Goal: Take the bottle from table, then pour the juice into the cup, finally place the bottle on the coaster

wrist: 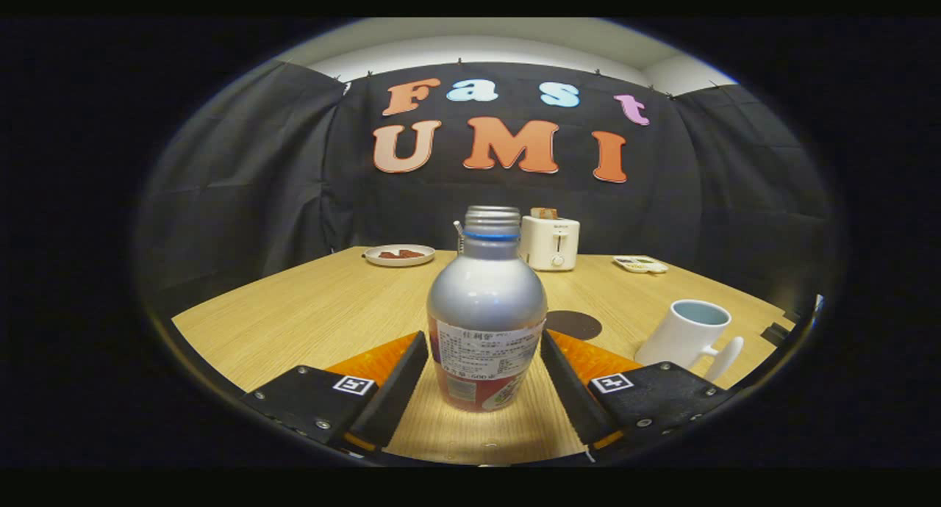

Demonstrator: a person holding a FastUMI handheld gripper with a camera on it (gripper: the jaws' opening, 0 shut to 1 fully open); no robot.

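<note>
The desk (309, 308) carries everything. On it the bottle (486, 308) stands upright, uncapped, long axis vertical, squarely between the fingers of the tongs (485, 378). The tongs are spread and released: each finger stands just beside the bottle's lower body, and I cannot tell whether either is touching it. The cup (687, 334) sits off to the right, mouth up. The coaster (575, 324) lies just beyond the bottle, between it and the cup.
</note>
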